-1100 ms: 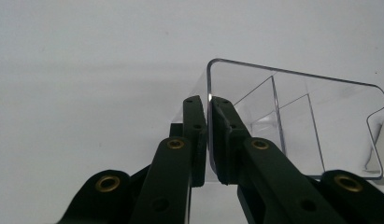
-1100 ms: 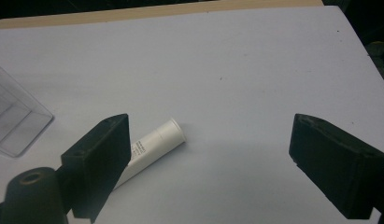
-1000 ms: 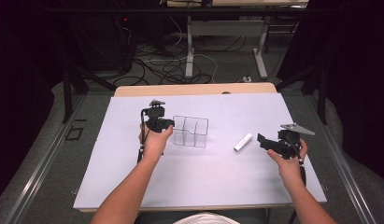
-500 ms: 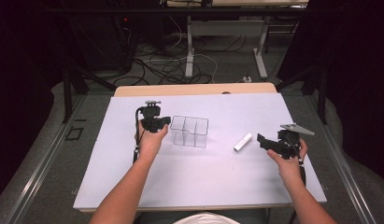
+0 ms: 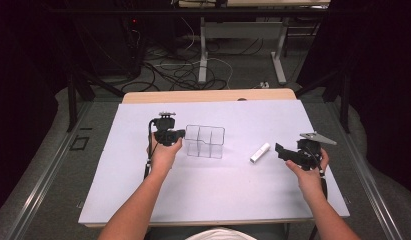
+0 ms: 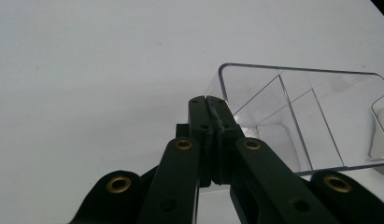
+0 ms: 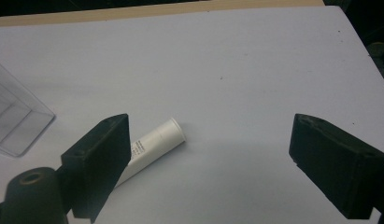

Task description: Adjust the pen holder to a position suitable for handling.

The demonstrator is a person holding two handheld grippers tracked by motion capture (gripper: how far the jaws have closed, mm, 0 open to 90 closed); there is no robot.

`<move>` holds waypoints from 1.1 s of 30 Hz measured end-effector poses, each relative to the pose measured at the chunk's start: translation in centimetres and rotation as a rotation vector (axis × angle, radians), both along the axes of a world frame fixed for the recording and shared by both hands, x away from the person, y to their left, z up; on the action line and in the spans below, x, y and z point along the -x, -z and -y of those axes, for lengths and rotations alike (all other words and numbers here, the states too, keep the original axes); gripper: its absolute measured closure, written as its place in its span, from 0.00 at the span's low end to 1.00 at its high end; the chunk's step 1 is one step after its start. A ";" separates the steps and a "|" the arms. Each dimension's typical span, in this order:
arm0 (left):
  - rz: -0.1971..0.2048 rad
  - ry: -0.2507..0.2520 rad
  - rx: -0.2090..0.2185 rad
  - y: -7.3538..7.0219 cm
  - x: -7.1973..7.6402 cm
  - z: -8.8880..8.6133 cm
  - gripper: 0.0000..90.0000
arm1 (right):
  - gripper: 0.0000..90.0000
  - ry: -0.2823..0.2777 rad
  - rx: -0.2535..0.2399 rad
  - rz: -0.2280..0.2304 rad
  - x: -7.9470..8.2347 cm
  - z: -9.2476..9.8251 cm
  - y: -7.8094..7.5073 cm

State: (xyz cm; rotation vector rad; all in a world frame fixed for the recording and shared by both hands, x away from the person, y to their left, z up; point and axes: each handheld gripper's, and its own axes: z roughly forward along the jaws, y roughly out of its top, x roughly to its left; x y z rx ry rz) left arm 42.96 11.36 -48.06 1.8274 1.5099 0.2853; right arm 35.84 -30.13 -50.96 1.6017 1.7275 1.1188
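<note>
Sitting near the middle of the high view, a clear plastic organiser (image 5: 205, 141) with several open compartments rests on the white table (image 5: 213, 195); just left of it the left tongs (image 5: 179, 134) are held by the person's left hand (image 5: 164, 155), their tips against the container's left wall; in the left gripper view the left tongs (image 6: 209, 112) have their two black jaws pressed together on the near corner wall of the clear plastic organiser (image 6: 302, 116), whose inner dividers show through the plastic toward the right of the frame; at the far right edge of that view a blurred white shape sits behind the container, too cut off to tell what it is; a white tube (image 5: 260, 152) lies on its side on the table right of the container and well apart from it, slanting up to the right; further right the right tongs (image 5: 282, 150) are held by the right hand (image 5: 309, 172), pointing left toward the tube without touching it; in the right gripper view the right tongs (image 7: 210, 163) stand wide apart above the table, and the white tube (image 7: 154, 147) lies between them near the left jaw, its lower end hidden behind that jaw, small print on its side too fine to read; a corner of the organiser shows at the left edge of that view.
</note>
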 end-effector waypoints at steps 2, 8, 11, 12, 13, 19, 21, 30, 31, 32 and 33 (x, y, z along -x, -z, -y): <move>0.000 -0.001 0.001 0.0 0.1 0.2 1.00 | 0.13 0.002 -0.001 -0.003 0.0 0.0 0.0; -0.014 0.016 0.018 0.0 0.5 0.7 1.00 | 0.13 0.012 -0.004 -0.006 0.0 0.0 0.0; -0.024 0.028 0.025 0.0 0.7 1.0 1.00 | 0.13 0.007 -0.006 -0.008 0.0 0.0 0.1; -0.026 0.032 0.038 0.0 0.8 1.2 1.00 | 0.13 0.005 -0.001 -0.005 0.0 0.0 0.1; -0.026 0.032 0.038 0.0 0.8 1.2 1.00 | 0.13 0.007 -0.006 -0.007 0.0 0.0 0.1; -0.036 0.039 0.048 0.0 1.1 1.7 1.00 | 0.13 0.007 -0.005 -0.007 0.0 0.0 0.0; -0.041 0.045 0.057 0.1 1.1 1.7 1.00 | 0.13 0.010 -0.008 -0.009 0.0 0.0 0.0; -0.008 0.062 0.047 0.1 1.2 1.3 0.99 | 0.13 0.007 -0.004 -0.010 0.0 0.0 0.0; 0.000 0.063 0.046 0.0 1.3 1.2 0.98 | 0.13 0.009 -0.008 -0.012 0.0 0.0 0.0; 0.005 0.063 0.047 0.0 1.4 1.1 0.96 | 0.13 0.007 -0.011 -0.011 0.0 0.0 0.0; 0.010 0.062 0.048 -0.1 1.4 1.0 0.96 | 0.13 0.007 -0.011 -0.011 0.0 0.0 0.0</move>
